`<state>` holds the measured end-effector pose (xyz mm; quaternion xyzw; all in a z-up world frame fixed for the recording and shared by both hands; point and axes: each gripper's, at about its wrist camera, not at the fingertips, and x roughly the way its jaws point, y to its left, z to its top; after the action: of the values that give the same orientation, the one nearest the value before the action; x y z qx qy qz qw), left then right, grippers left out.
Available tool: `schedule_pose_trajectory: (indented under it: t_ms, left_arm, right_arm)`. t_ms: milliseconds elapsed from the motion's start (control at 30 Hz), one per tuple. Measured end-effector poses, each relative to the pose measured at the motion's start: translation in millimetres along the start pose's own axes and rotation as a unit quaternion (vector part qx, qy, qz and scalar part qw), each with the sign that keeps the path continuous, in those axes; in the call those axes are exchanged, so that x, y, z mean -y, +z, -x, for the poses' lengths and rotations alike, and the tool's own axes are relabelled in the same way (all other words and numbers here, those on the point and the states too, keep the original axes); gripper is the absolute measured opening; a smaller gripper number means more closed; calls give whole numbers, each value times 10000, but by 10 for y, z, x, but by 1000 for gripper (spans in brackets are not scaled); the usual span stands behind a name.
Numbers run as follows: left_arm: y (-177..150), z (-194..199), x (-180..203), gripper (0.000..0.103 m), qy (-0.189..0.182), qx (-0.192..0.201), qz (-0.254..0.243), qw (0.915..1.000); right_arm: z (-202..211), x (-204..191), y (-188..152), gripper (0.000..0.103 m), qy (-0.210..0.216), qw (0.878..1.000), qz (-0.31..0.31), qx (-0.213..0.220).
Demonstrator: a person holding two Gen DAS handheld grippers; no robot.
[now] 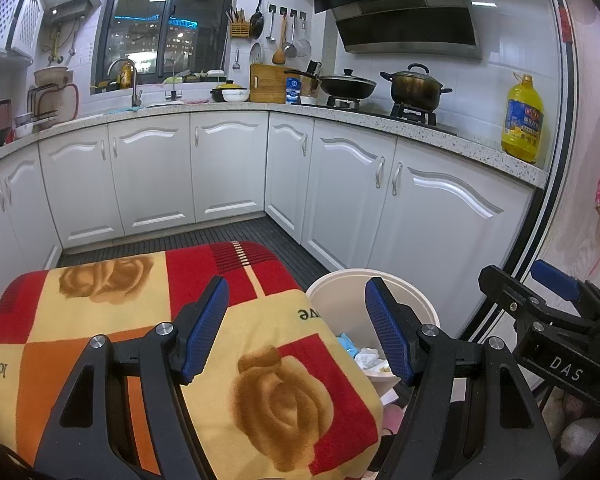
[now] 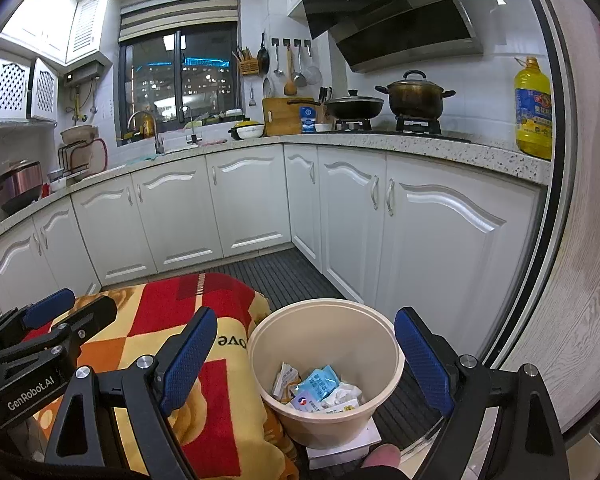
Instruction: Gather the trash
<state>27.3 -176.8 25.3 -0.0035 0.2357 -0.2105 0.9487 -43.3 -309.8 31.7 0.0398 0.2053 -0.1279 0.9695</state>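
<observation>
I have both tools out in front of me in a kitchen. My left tool (image 1: pixel 296 328) is released, its blue pads apart with nothing between them; it hangs over a blanket (image 1: pixel 140 320) patterned in red, orange and yellow with brown roses. My right tool (image 2: pixel 308 364) is also released, jaws wide and empty, and the bin (image 2: pixel 380 344) shows in the gap between its pads, farther off and lower. The bin is a cream round tub standing on the dark ribbed floor (image 2: pixel 296 276), just right of the blanket and near the white cabinets (image 2: pixel 440 248). Inside it lies the trash (image 2: pixel 320 390): a light blue packet, white wrappers and crumpled paper, all at the bottom. From the left wrist view only part of the bin's rim and some of its contents show past the blanket's edge. On the far desk (image 1: pixel 380 120) sit a wok, a pot and a yellow oil bottle (image 1: pixel 522 120) at the right end.
</observation>
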Motion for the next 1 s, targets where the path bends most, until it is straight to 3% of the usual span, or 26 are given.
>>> schedule_pose_trajectory:
  t_ms: [1000]
  left_arm:
    - [-46,-79,-12,70,-124,-59,94,9999]
  right_arm:
    - [-85,4,11,89,8,9999,48,-124]
